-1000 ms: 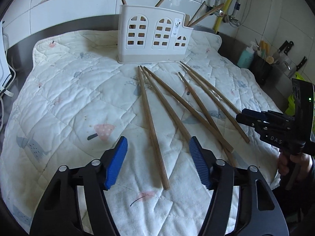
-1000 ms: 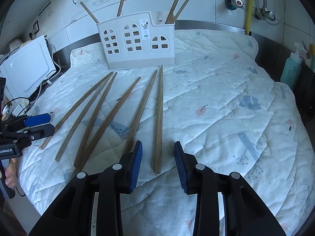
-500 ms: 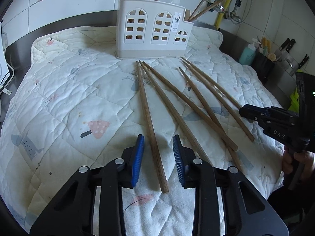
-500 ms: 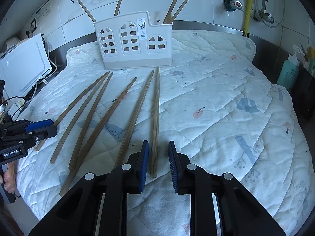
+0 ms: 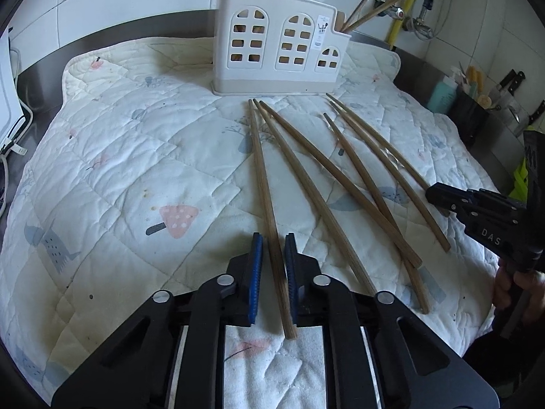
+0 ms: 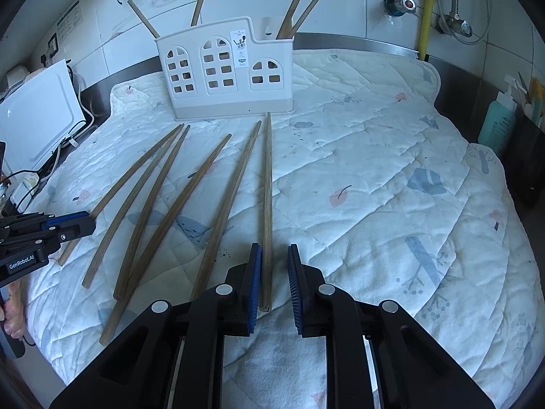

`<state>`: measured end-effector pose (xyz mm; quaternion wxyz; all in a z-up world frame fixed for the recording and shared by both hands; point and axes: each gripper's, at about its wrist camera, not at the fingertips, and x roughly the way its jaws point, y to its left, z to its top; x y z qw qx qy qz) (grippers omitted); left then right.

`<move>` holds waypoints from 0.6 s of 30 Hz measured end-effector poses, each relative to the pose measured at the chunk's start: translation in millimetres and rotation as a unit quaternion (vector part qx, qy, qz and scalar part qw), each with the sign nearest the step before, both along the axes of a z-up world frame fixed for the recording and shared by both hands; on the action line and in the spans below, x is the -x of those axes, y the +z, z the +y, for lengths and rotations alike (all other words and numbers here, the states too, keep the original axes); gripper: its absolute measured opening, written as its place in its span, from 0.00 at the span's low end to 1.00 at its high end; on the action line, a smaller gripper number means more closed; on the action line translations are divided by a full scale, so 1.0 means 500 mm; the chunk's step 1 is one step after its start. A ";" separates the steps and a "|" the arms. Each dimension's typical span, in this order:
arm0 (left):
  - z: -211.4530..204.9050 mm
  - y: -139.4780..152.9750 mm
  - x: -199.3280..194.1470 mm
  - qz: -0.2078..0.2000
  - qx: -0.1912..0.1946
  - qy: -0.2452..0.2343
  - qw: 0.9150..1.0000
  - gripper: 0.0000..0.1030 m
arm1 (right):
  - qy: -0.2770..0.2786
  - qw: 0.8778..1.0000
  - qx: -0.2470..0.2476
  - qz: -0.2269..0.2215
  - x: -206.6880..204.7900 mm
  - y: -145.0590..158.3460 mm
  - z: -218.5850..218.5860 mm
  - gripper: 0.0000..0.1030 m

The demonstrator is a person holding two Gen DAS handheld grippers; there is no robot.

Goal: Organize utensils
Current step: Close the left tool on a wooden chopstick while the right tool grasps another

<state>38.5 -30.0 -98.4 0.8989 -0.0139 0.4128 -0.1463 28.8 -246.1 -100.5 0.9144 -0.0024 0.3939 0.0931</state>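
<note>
Now my left hand-held gripper (image 5: 273,266) sits nearly shut around the end of one chopstick (image 5: 264,184) on the quilt (image 5: 119,170); my right hand-held gripper (image 6: 274,274) does too, with a gap. I should squeeze gently, lift level, then aim for the holder (image 5: 277,47).

Long brown wooden chopsticks (image 5: 264,177), matt, visible grain. White perforated plastic utensil holder (image 5: 279,47), smooth, slight sheen. White quilted printed cloth mat (image 6: 391,177), soft, matt, stained. Black plastic left tool (image 5: 273,274), ribbed blue rubbery pads (image 5: 256,272). Brushed-metal bench (image 6: 453,68); glossy white wall tiles (image 6: 340,6).
</note>
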 end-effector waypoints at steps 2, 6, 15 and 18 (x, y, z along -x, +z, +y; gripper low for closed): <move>0.003 0.002 0.003 -0.002 0.008 0.002 1.000 0.08 | -0.001 1.000 0.003 -0.004 0.004 0.003 0.001 0.12; 0.009 0.011 0.008 -0.011 0.012 0.002 1.000 0.08 | -0.004 1.000 -0.001 -0.015 0.013 0.015 -0.003 0.07; 0.021 0.011 0.004 -0.004 0.030 0.006 1.000 0.05 | 0.003 0.999 0.009 -0.046 0.036 0.055 -0.001 0.06; 0.019 0.009 0.006 -0.001 0.032 -0.002 0.999 0.06 | 0.004 0.999 -0.012 -0.029 0.028 0.040 -0.008 0.07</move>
